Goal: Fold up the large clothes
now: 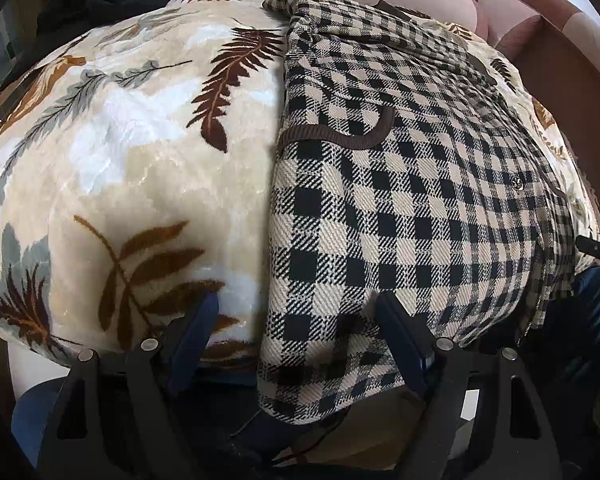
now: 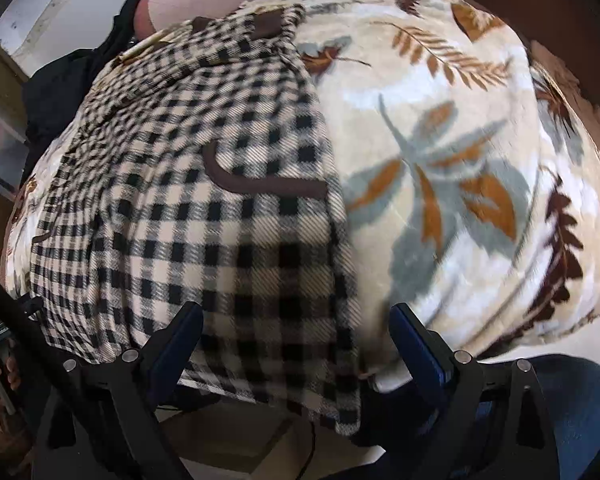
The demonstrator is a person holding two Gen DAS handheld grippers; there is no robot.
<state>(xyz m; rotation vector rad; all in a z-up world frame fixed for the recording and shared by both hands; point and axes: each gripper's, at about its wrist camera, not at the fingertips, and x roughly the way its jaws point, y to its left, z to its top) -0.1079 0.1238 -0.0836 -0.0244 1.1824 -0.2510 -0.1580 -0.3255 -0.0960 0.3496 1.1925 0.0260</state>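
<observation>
A leaf-print blanket (image 1: 132,152) covers the bed; the checked coat (image 1: 400,216) lies on it, its hem hanging over the near edge. Both the left gripper (image 1: 298,320) and right gripper (image 2: 296,328) stand wide open, holding nothing. A pinch may catch the blanket too, or only one layer.

Checked garment (image 2: 188,216) lies on a leaf-print blanket (image 2: 440,160), open jaws above.

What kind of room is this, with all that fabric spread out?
Probably a home bedroom or living room. A plush leaf-print blanket covers a soft surface, likely a bed or sofa; a checked garment lies on it, and pink-and-brown upholstery shows behind.
</observation>
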